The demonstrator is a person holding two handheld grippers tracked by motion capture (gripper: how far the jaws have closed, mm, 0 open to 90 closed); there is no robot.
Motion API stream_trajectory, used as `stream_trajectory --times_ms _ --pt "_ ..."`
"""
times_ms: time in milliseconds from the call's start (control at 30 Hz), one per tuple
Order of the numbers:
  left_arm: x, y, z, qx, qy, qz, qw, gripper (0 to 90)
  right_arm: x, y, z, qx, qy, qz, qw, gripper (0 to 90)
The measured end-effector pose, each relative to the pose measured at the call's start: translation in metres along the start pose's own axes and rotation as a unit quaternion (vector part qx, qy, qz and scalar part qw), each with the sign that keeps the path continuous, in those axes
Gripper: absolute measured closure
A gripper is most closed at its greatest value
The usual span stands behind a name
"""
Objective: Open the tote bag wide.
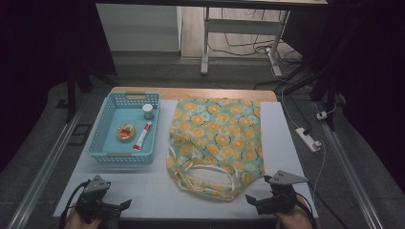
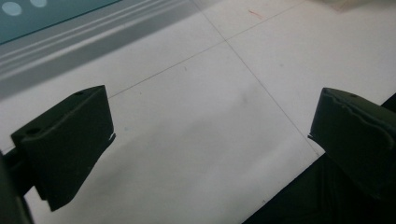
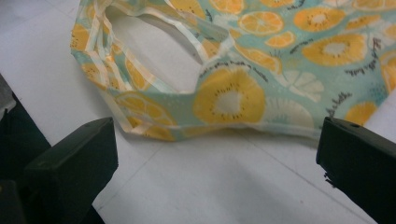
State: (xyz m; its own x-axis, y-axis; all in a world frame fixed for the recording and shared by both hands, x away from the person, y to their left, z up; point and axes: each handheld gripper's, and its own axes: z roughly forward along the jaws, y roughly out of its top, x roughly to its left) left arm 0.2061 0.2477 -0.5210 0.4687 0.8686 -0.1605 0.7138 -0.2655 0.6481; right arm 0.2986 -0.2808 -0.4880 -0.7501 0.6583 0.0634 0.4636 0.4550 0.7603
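Your left gripper and right gripper sat wide open, holding nothing, fruit-print bag flat mid-surface beside the blue basket, which held a jar, tube, round tin

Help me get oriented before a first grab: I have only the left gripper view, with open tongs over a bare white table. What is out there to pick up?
Observer: A flat fabric tote bag, teal with orange citrus slices, lies right of centre on the white table.
Operator: Where is it from the other tongs?
Observer: Just ahead. The right tongs stand open, facing its handle end, not touching it.
Operator: And the blue thing at my top edge?
Observer: A light blue perforated plastic basket holding a small white-capped jar, a round yellow tin and a red-and-white tube.
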Motion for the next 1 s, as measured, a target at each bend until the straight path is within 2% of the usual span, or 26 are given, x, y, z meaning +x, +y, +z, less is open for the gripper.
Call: stream_trajectory --times_ms 400,500,733,1000 --pt "0.001 0.0 0.0 0.0 -0.004 -0.004 1.0 0.0 0.007 0.013 0.01 -0.001 0.027 -0.007 0.9996 0.0" --pt "0.001 0.0 0.0 0.0 -0.005 -0.005 1.0 0.0 0.008 0.018 0.014 0.007 0.034 -0.011 0.9993 0.0" --pt "0.001 0.0 0.0 0.001 -0.005 -0.005 1.0 0.0 0.011 0.028 0.026 0.024 0.033 -0.025 0.9988 0.0" --pt "0.001 0.0 0.001 0.001 -0.005 -0.004 1.0 0.0 0.024 0.039 0.039 0.043 0.049 -0.048 0.9967 0.0"
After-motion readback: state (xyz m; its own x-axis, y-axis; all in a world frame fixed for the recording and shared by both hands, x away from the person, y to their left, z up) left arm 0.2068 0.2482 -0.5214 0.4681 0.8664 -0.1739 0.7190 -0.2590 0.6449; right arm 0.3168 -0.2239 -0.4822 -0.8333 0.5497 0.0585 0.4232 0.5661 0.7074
